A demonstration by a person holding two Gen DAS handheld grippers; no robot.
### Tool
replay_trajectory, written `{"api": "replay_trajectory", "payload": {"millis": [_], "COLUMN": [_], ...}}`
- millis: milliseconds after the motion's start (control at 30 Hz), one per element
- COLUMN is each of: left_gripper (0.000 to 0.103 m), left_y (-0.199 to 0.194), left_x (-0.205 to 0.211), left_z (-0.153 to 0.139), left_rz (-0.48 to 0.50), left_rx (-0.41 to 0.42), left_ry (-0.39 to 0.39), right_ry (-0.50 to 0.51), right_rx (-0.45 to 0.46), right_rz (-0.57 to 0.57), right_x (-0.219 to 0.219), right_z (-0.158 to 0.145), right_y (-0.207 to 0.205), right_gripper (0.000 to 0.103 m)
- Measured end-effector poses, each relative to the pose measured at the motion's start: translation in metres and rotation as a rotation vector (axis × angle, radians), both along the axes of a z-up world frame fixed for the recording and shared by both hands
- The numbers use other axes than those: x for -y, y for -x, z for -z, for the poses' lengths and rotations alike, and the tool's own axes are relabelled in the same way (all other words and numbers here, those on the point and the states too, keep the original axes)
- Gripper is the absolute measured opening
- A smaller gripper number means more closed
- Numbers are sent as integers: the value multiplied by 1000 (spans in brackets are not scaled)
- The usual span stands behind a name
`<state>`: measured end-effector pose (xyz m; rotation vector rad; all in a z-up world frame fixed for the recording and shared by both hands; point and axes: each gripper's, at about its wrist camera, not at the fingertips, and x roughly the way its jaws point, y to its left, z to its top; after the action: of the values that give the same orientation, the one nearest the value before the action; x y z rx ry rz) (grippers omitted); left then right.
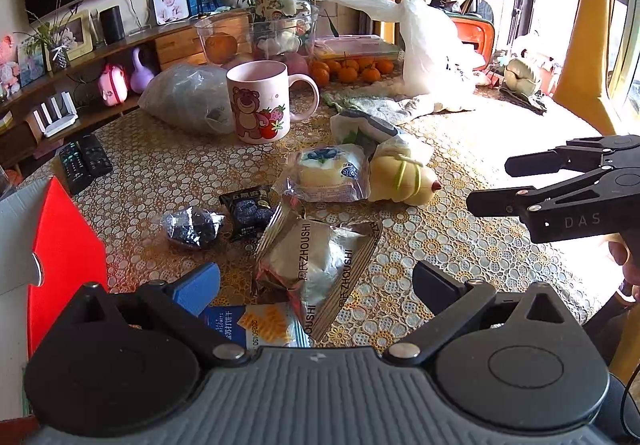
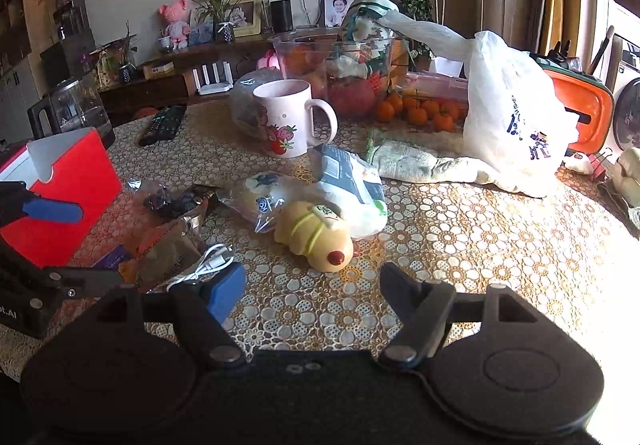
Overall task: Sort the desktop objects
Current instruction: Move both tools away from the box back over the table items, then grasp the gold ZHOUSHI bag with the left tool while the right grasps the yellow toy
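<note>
The left hand-held gripper (image 1: 316, 287) is spread wide, with nothing pinched. Right between its two fingers, low in the middle of the left wrist picture, lies a shiny silver snack pack (image 1: 316, 265) on the table (image 1: 460, 245). A blue biscuit pack (image 1: 256, 325) peeks out just under it, close to the blue finger pad (image 1: 198, 287). A little higher sit two small dark candy packs (image 1: 224, 219), and above them a clear-wrapped bun (image 1: 330, 175) touching a yellow squishy toy (image 1: 402, 179). A red box (image 1: 66, 249) stands at the left edge. A pink bear mug (image 1: 260, 101) stands in the upper middle. The right hand-held gripper (image 2: 312, 291) is spread too and holds nothing. In the right wrist picture the yellow toy lies just above the gap between its fingers, in the middle of the frame, and a white cable (image 2: 204, 265) lies by its blue pad. Both hand-held grippers tilt down toward the table. In the left wrist picture the right one reaches in from the right edge, with a bit of a hand (image 1: 624, 261) under it.
</note>
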<state>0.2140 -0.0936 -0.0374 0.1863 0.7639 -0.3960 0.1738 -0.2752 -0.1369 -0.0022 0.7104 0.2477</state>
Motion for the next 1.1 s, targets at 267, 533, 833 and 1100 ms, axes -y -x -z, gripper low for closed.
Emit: {"api": "replay_trajectory", "payload": {"millis": [267, 533, 833, 1100], "left_gripper": [103, 103, 103, 102], "left_y": [-22, -60, -93, -107], "left_x": [7, -4, -9, -7], "left_z": [10, 11, 23, 42], "left_rz": [43, -61, -194, -248], "left_rx": [-19, -172, -313, -384], "left_ry": [11, 77, 170, 201], "right_ry": [36, 81, 59, 6], "right_rx": [-44, -14, -14, -69], "right_rz": [-15, -35, -24, 7], "right_x": [-9, -20, -21, -16], "right_z": [14, 23, 29, 48], "right_y": [-25, -40, -55, -74], "right_gripper": [74, 74, 74, 74]}}
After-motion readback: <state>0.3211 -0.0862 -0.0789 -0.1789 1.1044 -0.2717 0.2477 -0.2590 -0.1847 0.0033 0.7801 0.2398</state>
